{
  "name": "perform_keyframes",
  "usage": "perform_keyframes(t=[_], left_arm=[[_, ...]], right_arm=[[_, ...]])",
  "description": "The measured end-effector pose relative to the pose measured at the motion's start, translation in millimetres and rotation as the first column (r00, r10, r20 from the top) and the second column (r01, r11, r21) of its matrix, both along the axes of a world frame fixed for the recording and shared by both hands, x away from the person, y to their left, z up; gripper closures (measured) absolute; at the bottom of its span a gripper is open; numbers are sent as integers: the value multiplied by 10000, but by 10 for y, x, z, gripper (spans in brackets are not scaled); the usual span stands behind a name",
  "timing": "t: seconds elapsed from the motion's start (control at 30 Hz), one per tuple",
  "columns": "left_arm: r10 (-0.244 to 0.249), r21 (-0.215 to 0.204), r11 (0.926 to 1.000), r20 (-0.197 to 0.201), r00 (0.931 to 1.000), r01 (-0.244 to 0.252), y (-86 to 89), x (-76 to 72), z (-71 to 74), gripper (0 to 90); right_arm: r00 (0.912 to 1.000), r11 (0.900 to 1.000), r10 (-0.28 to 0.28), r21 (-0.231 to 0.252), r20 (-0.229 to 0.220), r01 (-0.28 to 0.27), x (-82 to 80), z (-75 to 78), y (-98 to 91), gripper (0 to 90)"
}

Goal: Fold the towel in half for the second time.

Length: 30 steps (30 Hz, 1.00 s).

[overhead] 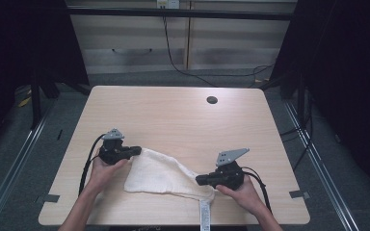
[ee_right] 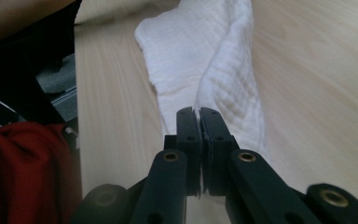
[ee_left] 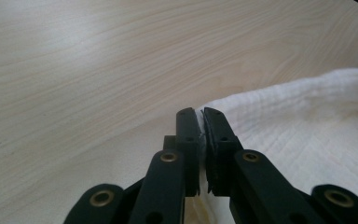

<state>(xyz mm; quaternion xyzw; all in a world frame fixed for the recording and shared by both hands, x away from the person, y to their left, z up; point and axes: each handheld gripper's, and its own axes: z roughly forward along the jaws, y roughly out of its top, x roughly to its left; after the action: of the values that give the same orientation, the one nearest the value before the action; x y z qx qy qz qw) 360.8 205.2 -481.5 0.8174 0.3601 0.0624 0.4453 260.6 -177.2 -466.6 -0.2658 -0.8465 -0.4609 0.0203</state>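
Note:
A white crinkled cloth (overhead: 159, 173) lies rumpled on the pale wooden table (overhead: 173, 110), stretched between both grippers. My left gripper (overhead: 138, 150) sits at the cloth's upper left corner, shut on its edge. In the left gripper view a sliver of white fabric shows between the closed jaws (ee_left: 199, 116), and the cloth (ee_left: 307, 126) spreads out to the right. My right gripper (overhead: 198, 180) is at the cloth's lower right end, shut on a raised fold. From the closed jaws (ee_right: 198, 114) the cloth (ee_right: 200, 51) runs away as a ridge.
A white label strip (overhead: 204, 214) hangs from the cloth over the table's near edge. A round cable hole (overhead: 212, 100) is at the far right of the tabletop. Red fabric (ee_right: 23, 172) lies beyond the near edge. Cabinets and cables stand behind the table.

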Motion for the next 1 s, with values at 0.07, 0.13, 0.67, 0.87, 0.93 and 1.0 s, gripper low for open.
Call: perform_keyframes(t=[0.07, 0.13, 0.67, 0.87, 0.93, 1.0], left_arm=[[-79, 105, 9999, 67, 9999, 79, -21, -14, 4, 857], [-65, 114, 9999, 162, 9998, 63, -37, -31, 22, 858], [-92, -285, 9995, 626, 9980, 110, -95, -49, 174, 857], [-720, -122, 9972, 1301, 9889, 742, -275, -172, 350, 855], [-1038, 10, 9945, 1492, 9833, 1048, -322, -241, 412, 854], [-1244, 10, 9920, 1632, 9787, 1259, -347, -306, 463, 854]], right_arm=[[9999, 10000, 29, -46, -104, -30, -50, -47, 12, 873], [9995, 9989, 141, -436, -290, -154, -85, -124, 58, 873], [9969, 9871, -351, -1581, -707, 235, 11, -307, 104, 881], [9954, 9738, -811, -2169, -518, 681, 202, -271, 97, 883], [9954, 9664, -939, -2420, -179, 868, 269, -262, 76, 883], [9925, 9665, -1165, -2343, -364, 1048, 330, -267, 27, 884]])
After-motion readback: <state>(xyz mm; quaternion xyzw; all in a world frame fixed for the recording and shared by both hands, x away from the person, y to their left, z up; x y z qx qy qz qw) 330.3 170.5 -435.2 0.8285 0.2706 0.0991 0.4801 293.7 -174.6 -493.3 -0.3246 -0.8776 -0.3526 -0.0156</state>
